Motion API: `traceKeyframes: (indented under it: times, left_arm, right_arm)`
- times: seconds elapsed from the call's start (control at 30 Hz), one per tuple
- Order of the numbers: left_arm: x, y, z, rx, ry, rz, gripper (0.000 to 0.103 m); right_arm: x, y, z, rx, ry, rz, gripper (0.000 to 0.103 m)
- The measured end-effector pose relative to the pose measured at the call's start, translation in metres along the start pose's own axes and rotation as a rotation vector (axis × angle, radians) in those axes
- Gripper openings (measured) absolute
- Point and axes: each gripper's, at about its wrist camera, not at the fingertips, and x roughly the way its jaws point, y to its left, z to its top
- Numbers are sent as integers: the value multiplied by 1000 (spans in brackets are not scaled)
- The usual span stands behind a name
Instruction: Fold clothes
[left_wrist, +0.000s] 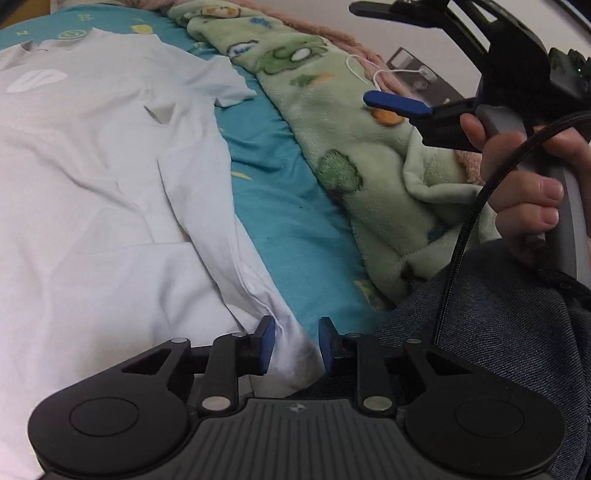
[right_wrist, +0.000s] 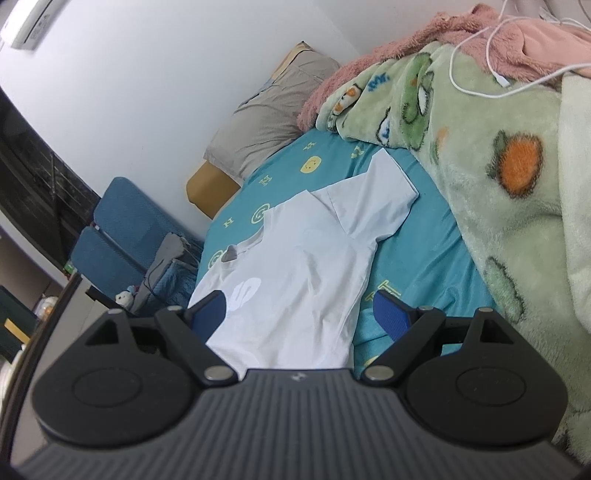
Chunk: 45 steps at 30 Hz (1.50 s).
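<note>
My left gripper (left_wrist: 295, 341), jaws parted and gripping nothing, straddles the near hem corner of the white T-shirt (left_wrist: 110, 184), which runs lengthwise away toward its collar across the teal sheet (left_wrist: 295, 206) (my right gripper (right_wrist: 301, 317) hovers spread, higher up).

The white T-shirt (left_wrist: 92, 206) is running out of the left wrist view at the left edge, and its bottom corner is disappearing behind the left gripper (left_wrist: 295, 341). In the right wrist view, the right gripper (right_wrist: 301, 314) is covering the shirt's lower part. The green blanket (right_wrist: 517, 184) is getting cut by the right edge. The small items beside the blue chair (right_wrist: 110, 229) are staying too small to tell.
</note>
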Motion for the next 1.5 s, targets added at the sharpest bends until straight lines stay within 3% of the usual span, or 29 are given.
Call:
traceKeyframes:
  times: [0.27,0.33,0.4,0.63,0.73,0.83,0.87,0.93,1.0,1.1,1.2,1.3,1.4,1.5]
  left_arm:
    - [6,17,0,-89,6,54,29]
    - [8,13,2,-60,1,55,20]
    - [9,7,4,-26,-8,62,4]
    - [24,-19,20,57,-8,0,3]
    - [53,-28,21,67,75,-16,3]
    - [59,-24,21,50,93,-22,3]
    - [56,-21,21,35,87,-28,5]
    - [50,-15,21,2,75,-12,18]
    - [40,-12,21,-16,64,22,55]
    - [17,-8,26,-34,22,120,72]
    - [-14,2,34,-86,-39,161,79]
    - [-49,7,40,-74,-147,227,83]
    - [-74,14,44,-84,-257,282,84]
    - [-85,23,46,-138,-342,289,85]
  right_arm:
    - [-1,3,0,-16,-10,-10,88]
    - [-3,4,0,-24,-22,-16,88]
    - [-6,5,1,-32,-34,-22,88]
    - [-19,8,4,-70,-116,-5,88]
    - [-19,11,4,-93,-128,-5,88]
    - [-19,13,4,-116,-139,-6,88]
    - [-18,13,4,-120,-139,-4,88]
    - [-17,14,4,-122,-129,8,88]
    - [-17,15,4,-134,-130,15,88]
    - [-18,15,3,-136,-130,34,88]
    - [-14,10,5,-96,-125,61,89]
    - [10,2,17,-7,-90,85,89]
    - [54,-13,38,166,-11,105,89]
    - [100,-40,41,331,27,100,90]
